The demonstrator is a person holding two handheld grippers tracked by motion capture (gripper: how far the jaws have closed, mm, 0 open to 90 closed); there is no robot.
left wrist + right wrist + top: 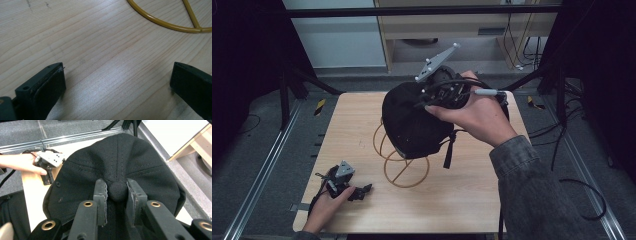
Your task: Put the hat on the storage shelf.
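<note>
The left tongs [362,191] lie low on the table [462,200] at its near left corner, held in the person's left hand [324,207]; in the left gripper view the two jaws stand wide apart with nothing but bare wood between them. Just beyond their tips sits the yellow wire stand [170,23], its base ring flat on the table. Farther off and higher, the right tongs [117,192] are closed on the button at the crown of the black cap [117,160], one pad pressed to each side of it, so the cap hangs from them. From above, the cap [412,120] is over the middle of the table, draped across the upper loops of the stand [404,170], with its strap dangling on the side toward the right hand [472,115], which grips the tongs from above.
</note>
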